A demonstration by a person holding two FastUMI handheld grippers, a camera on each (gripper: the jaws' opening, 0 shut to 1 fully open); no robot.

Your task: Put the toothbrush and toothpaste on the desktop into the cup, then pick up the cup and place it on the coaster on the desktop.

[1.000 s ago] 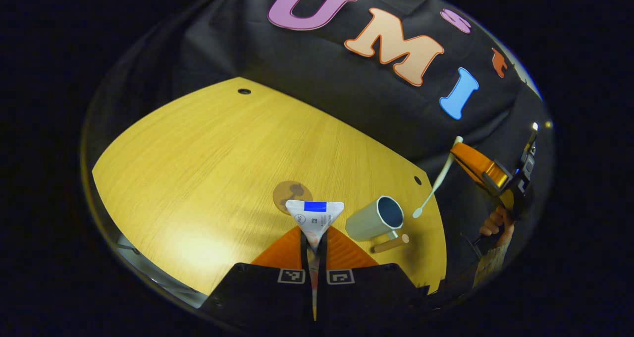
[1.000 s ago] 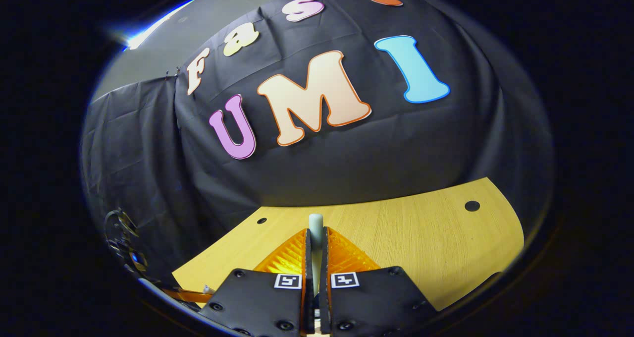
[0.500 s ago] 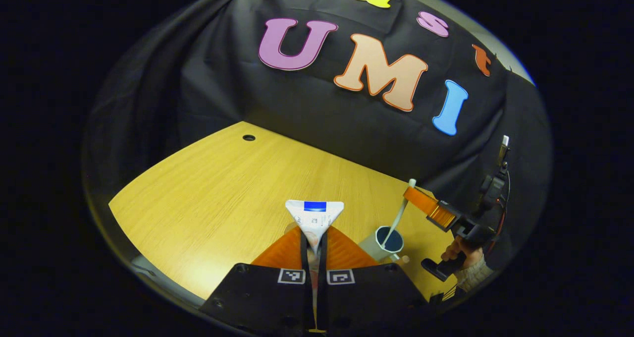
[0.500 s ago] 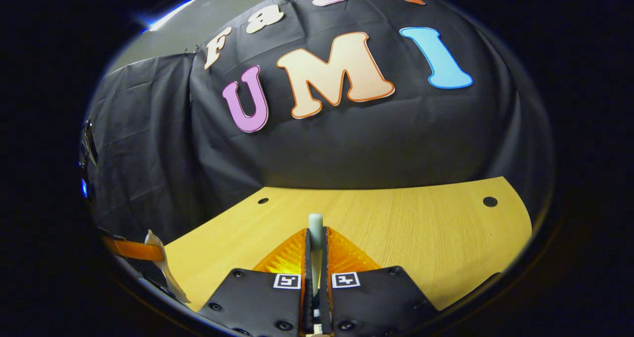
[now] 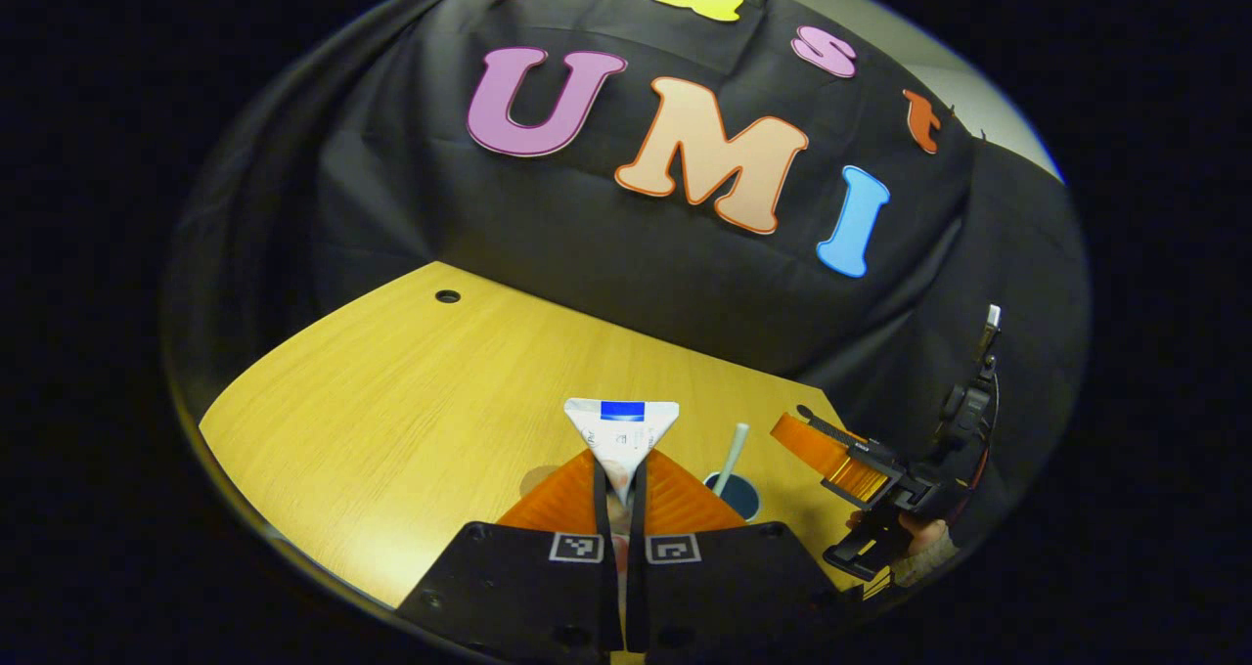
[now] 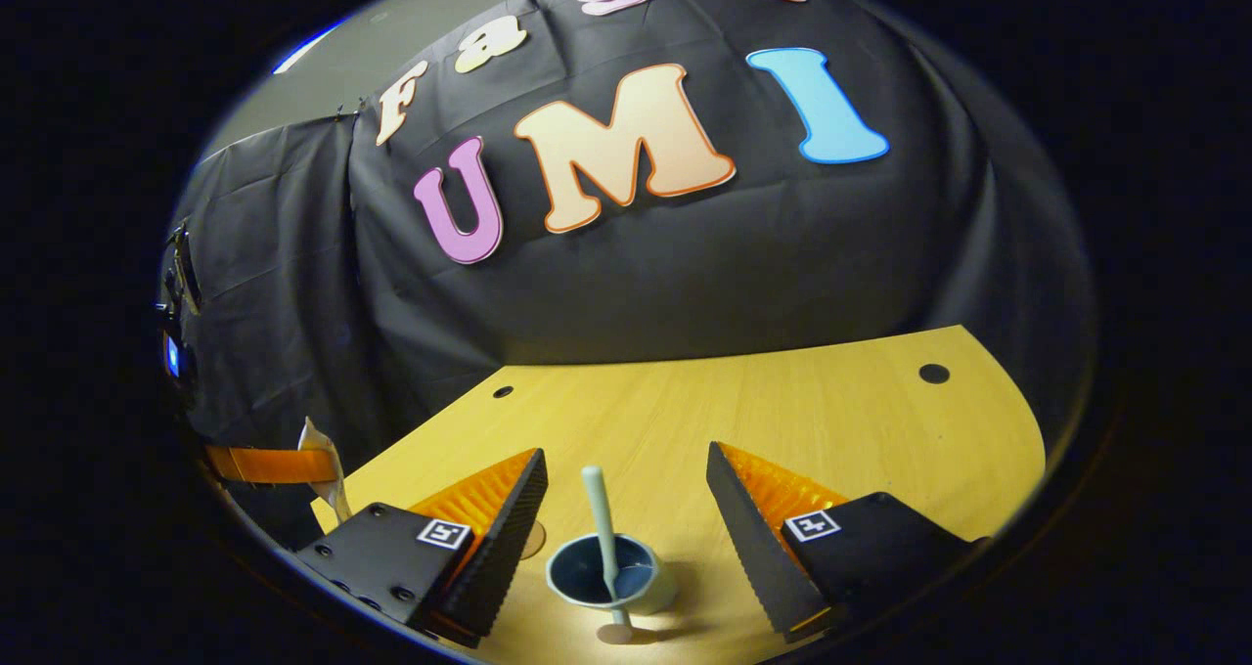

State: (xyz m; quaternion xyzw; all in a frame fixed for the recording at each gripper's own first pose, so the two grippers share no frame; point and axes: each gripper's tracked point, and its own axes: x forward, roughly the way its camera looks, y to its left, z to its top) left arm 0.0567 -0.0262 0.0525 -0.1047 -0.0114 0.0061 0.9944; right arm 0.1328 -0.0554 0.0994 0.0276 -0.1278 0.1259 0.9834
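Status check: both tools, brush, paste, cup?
Right tool open. Toothbrush standing in cup. Left tool shut on toothpaste. Nothing blocking cup mouth.

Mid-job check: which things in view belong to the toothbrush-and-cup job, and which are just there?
Job things:
toothbrush, standing in the cup
cup on the desktop
toothpaste, clamped in the left gripper
coaster, partly hidden behind that gripper
right gripper, open above the cup

Just there:
booth wall cloth
desktop holes
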